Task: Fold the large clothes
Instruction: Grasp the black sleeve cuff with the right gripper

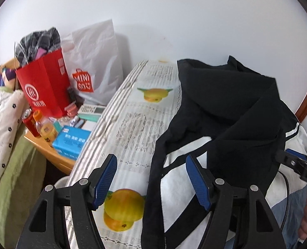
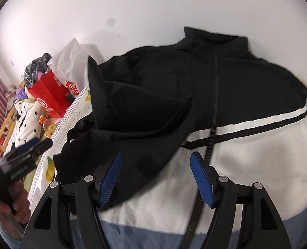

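Observation:
A zip-up jacket, black above, white in the middle and blue at the hem, lies front up on a fruit-print tablecloth. One black sleeve is folded across its chest, left of the zipper. My right gripper hovers open over the sleeve's end and the white panel, holding nothing. In the left wrist view the jacket fills the right half. My left gripper stands open above the jacket's left edge and the cloth, its jaws bare.
Left of the table, a low wooden stand holds a red paper bag, a white shopping bag, a blue tissue box and bottles. Green and white bedding lies further left. A white wall backs the table.

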`<state>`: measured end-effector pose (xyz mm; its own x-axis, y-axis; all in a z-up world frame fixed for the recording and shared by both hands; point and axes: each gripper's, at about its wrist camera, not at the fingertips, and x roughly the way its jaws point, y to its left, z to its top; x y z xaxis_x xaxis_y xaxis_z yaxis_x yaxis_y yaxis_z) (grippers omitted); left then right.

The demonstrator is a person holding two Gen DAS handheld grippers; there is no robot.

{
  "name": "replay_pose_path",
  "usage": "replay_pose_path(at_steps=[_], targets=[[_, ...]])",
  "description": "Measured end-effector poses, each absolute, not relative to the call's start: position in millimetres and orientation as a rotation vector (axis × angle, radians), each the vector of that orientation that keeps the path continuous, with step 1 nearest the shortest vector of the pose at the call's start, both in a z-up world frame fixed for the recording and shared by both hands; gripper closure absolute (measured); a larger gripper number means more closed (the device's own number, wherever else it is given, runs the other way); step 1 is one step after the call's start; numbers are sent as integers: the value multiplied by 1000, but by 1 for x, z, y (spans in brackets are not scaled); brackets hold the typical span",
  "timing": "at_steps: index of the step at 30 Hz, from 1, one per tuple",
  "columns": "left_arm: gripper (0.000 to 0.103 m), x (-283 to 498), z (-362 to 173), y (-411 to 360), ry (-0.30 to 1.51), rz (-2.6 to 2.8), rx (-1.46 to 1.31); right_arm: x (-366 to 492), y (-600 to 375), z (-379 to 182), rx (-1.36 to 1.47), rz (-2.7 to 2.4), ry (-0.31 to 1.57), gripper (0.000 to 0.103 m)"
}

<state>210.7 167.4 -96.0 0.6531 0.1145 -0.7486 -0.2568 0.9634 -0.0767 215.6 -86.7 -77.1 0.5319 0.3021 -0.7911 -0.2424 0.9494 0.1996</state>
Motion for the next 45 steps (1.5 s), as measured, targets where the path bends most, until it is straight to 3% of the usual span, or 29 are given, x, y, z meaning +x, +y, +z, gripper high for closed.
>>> replay_pose_path(at_steps=[2, 4, 6, 9, 17, 23, 36, 45], targets=[[37, 210, -102, 168, 841, 192, -193, 226, -82, -88, 96, 323, 973, 36], [37, 211, -107, 168, 852, 185, -193, 237, -79, -98, 117, 308, 999, 50], [37, 212, -114, 167, 870, 175, -194, 244, -77, -105, 128, 311, 1021, 93], [38, 215, -123, 166, 898, 159, -199, 249, -81, -98, 140, 330, 993, 98], [39, 220, -135, 161, 937, 166, -184, 252, -146, -63, 182, 239, 880, 99], [39, 220, -134, 160, 934, 184, -179, 254, -173, -82, 145, 137, 933, 93], [39, 208, -125, 149, 924, 173, -159, 192, -151, -59, -53, 122, 825, 37], [39, 192, -119, 151, 914, 148, -186, 158, -84, -77, -158, 350, 847, 28]])
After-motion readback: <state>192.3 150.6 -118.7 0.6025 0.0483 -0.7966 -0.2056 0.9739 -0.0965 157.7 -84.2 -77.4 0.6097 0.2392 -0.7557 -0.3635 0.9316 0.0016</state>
